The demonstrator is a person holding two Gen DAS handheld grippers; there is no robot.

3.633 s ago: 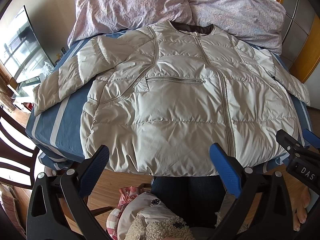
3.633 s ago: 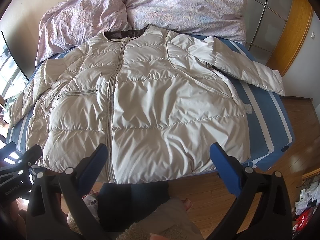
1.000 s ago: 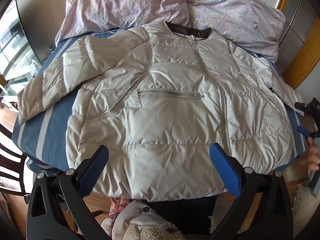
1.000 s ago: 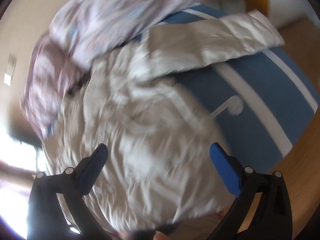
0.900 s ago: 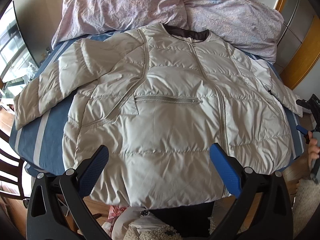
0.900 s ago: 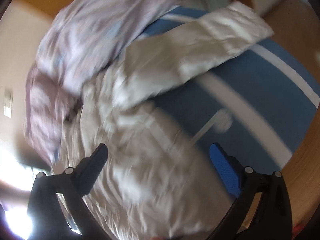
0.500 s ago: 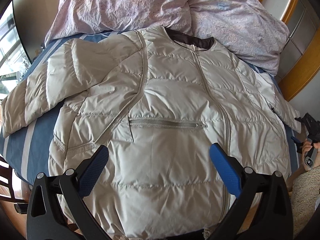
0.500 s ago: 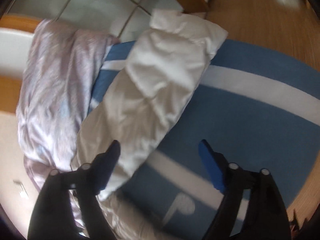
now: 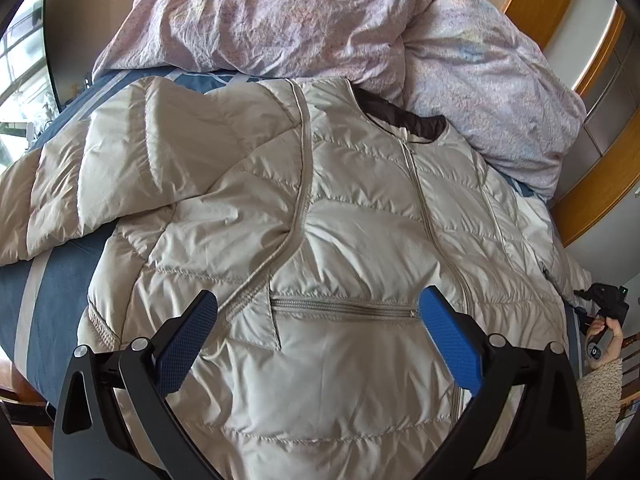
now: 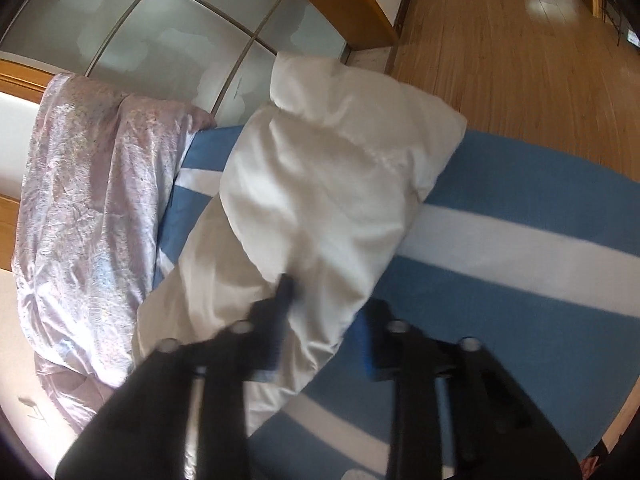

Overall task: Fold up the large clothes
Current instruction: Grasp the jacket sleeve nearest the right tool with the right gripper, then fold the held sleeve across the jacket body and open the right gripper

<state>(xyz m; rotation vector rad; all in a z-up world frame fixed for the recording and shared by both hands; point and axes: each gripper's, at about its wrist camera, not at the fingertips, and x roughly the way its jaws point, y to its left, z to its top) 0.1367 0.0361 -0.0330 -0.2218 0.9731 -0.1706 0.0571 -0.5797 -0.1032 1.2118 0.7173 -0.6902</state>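
A pale beige quilted down jacket lies face up and zipped on the blue striped bed, collar toward the pillows. My left gripper is open, hovering over the chest pocket zipper without touching. In the right wrist view the jacket's right sleeve lies across the bed toward the floor. My right gripper has its jaws narrowed around the sleeve's edge, the fabric between the blue pads. It also shows far right in the left wrist view.
A crumpled lilac duvet is piled at the head of the bed, also in the right wrist view. Wardrobe doors with wooden frames stand beyond. Wooden floor runs along the bed's right side.
My left gripper has moved forward over the jacket's chest. My right gripper has swung to the right sleeve, come down on it and narrowed its jaws around the fabric.
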